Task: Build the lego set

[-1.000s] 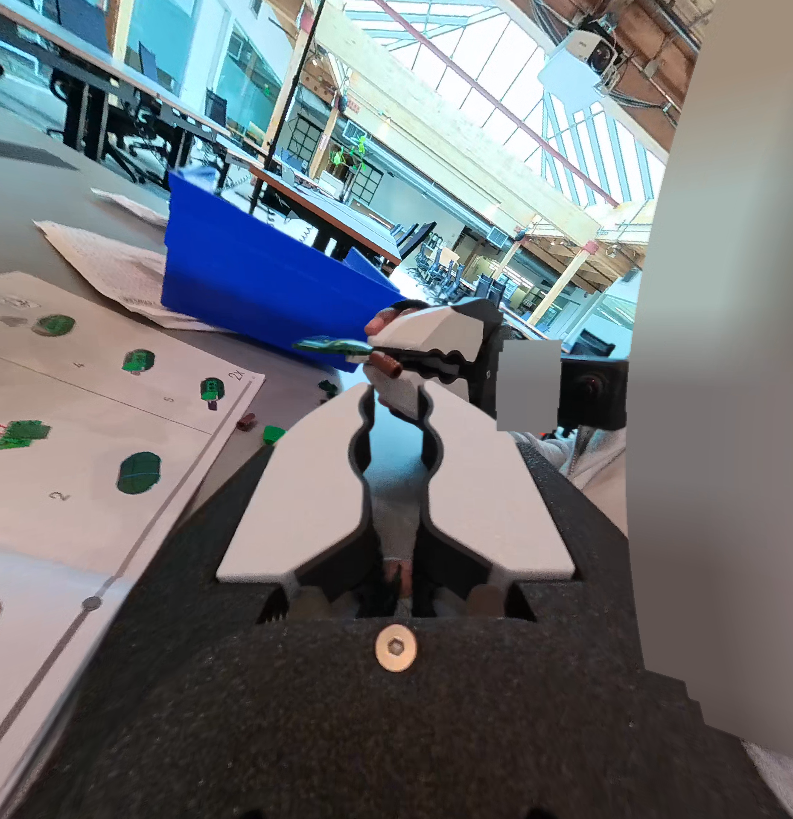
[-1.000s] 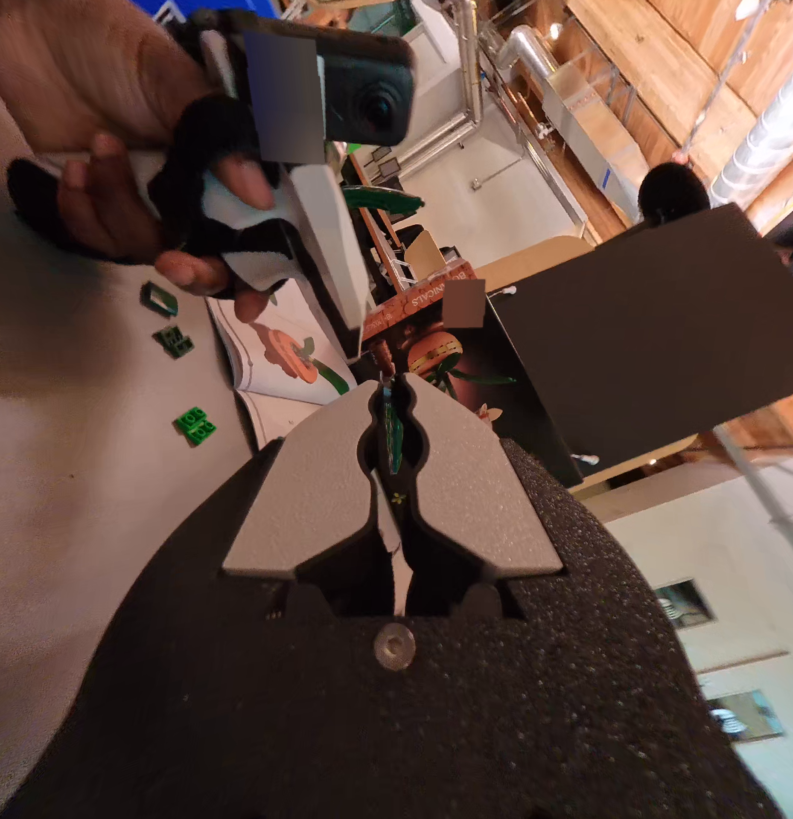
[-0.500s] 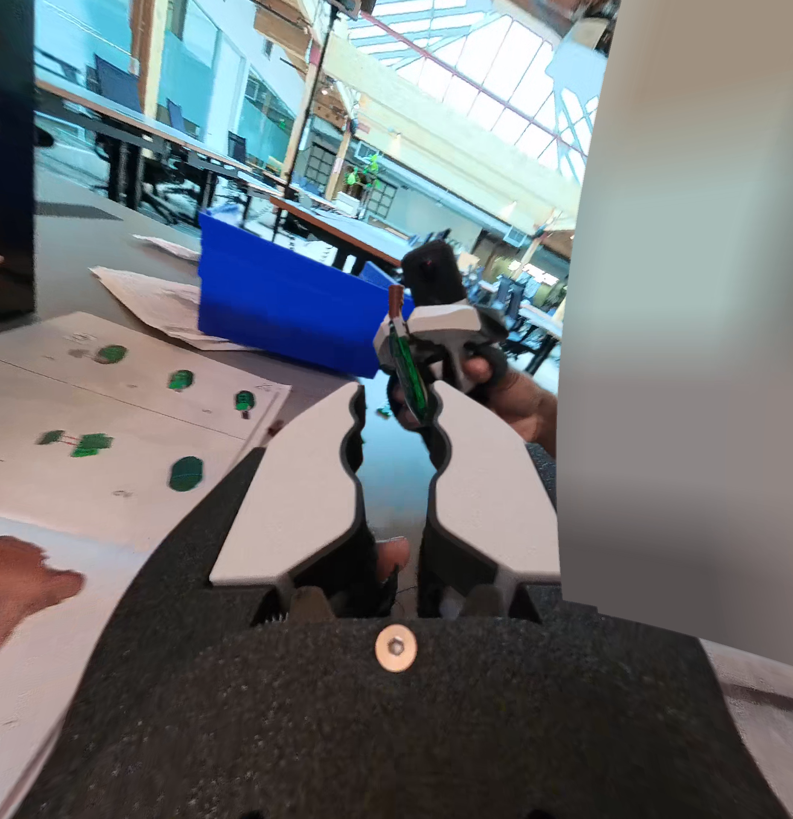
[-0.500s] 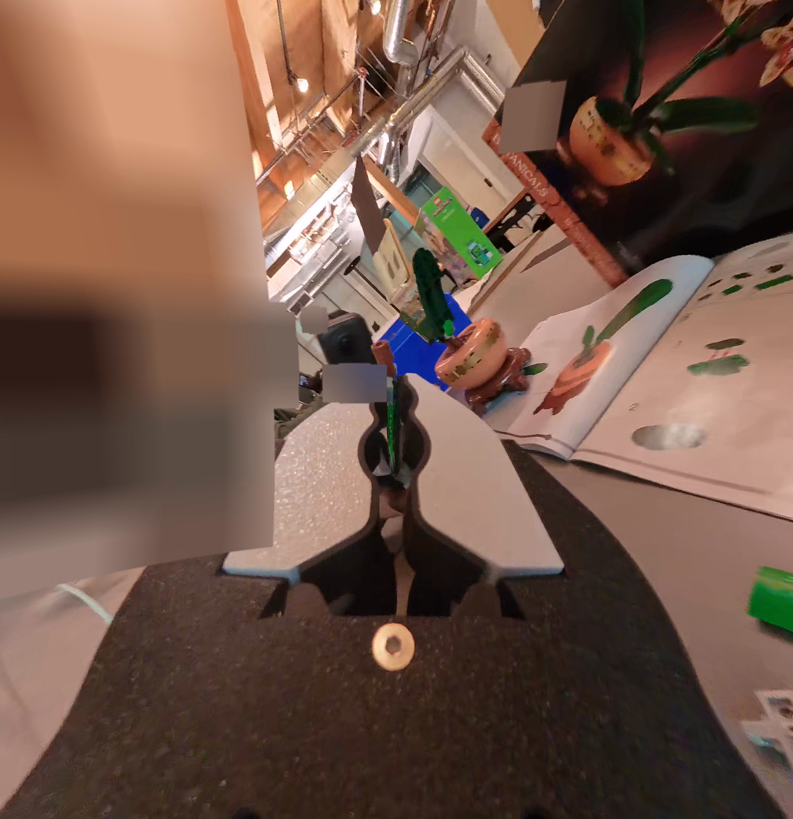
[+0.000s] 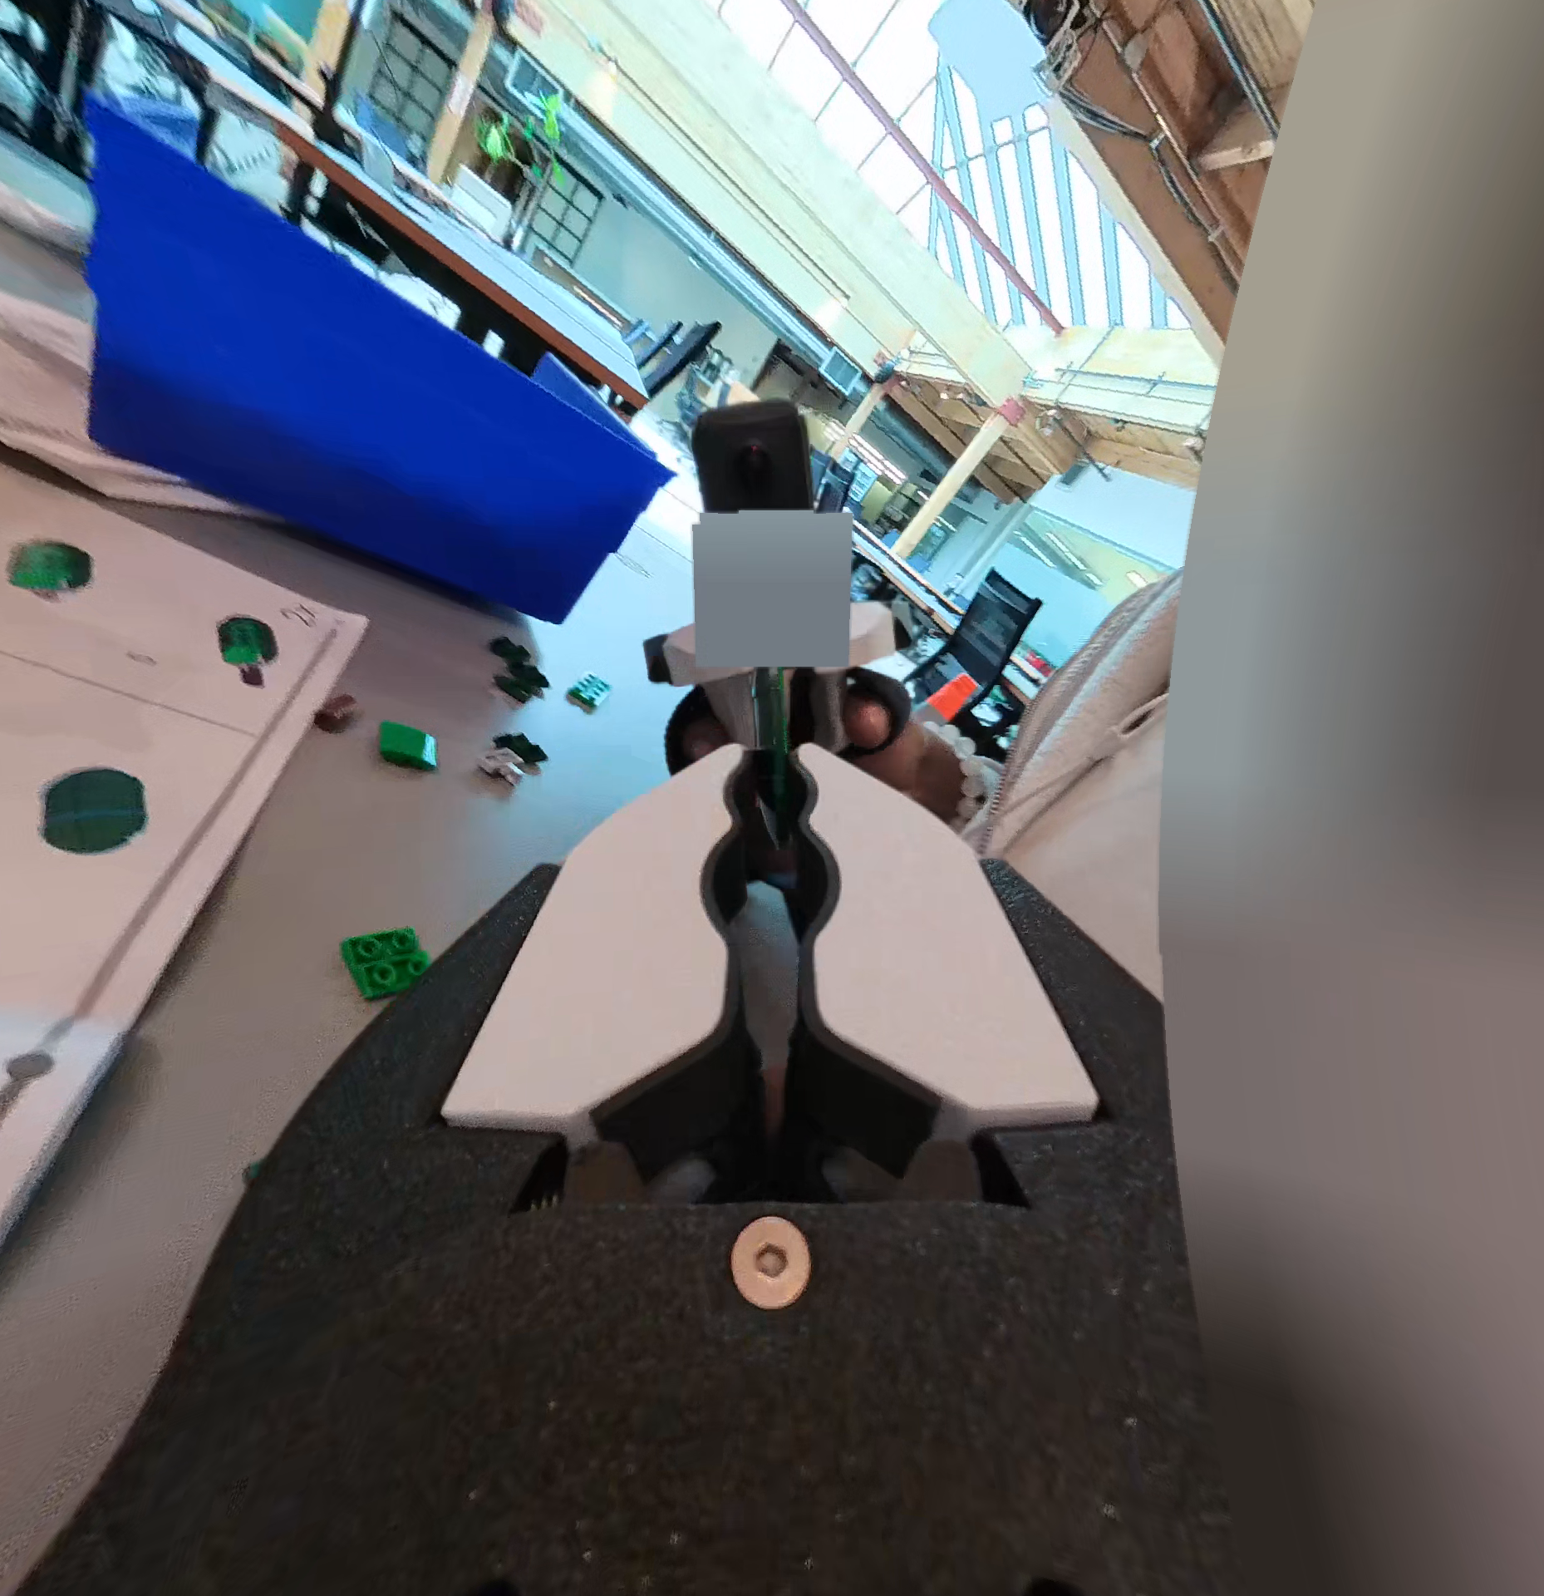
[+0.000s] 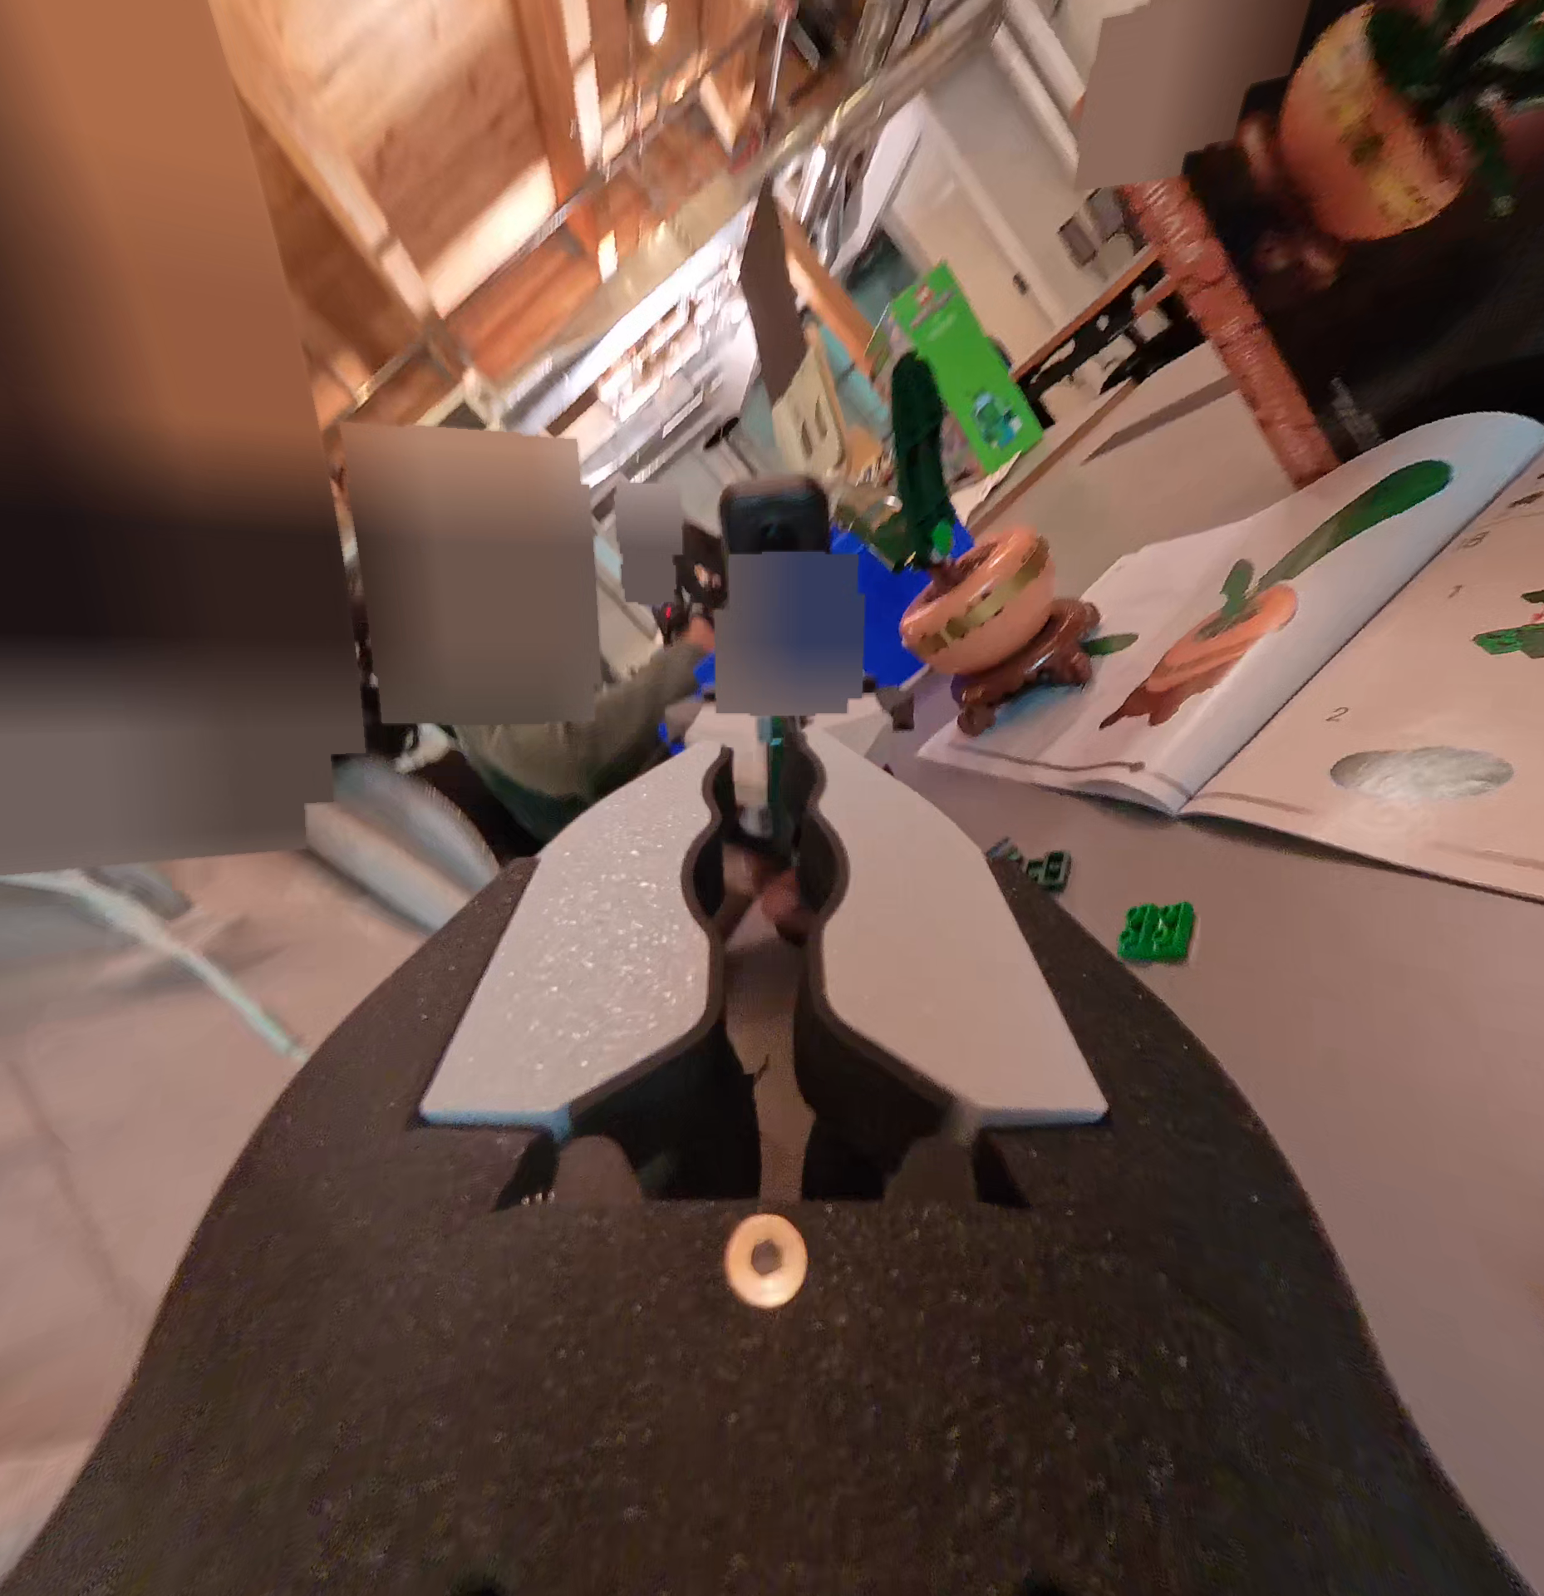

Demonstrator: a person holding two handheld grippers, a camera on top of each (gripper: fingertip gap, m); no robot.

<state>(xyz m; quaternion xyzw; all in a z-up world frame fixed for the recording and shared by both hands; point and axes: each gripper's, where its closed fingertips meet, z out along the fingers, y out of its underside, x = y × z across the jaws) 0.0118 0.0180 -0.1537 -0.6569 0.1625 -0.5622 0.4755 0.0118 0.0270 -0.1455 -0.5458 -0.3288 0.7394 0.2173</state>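
I see the grey table (image 5: 458,829) carrying a glossy blue bin (image 5: 320,406), the open paper instruction booklet (image 6: 1321,691) and, beside it, the part-built pot (image 6: 980,609), a rounded tan bowl on a brown base with a dark green stalk rising from it. Loose green bricks (image 5: 384,960) lie scattered near the booklet. My two tools face each other tip to tip above the table. Between them stands the thin green leaf piece (image 5: 773,760), edge-on, a flat hard plastic blade. My right gripper (image 6: 768,764) is clenched on it. My left gripper (image 5: 773,764) is nearly closed with the same blade in its gap, but I cannot tell whether it truly bites. I judge the piece very light, stiff, smooth and apt to slip or twist on matte pads, so I would pinch its flat faces low near the stud end, not the tapered tip
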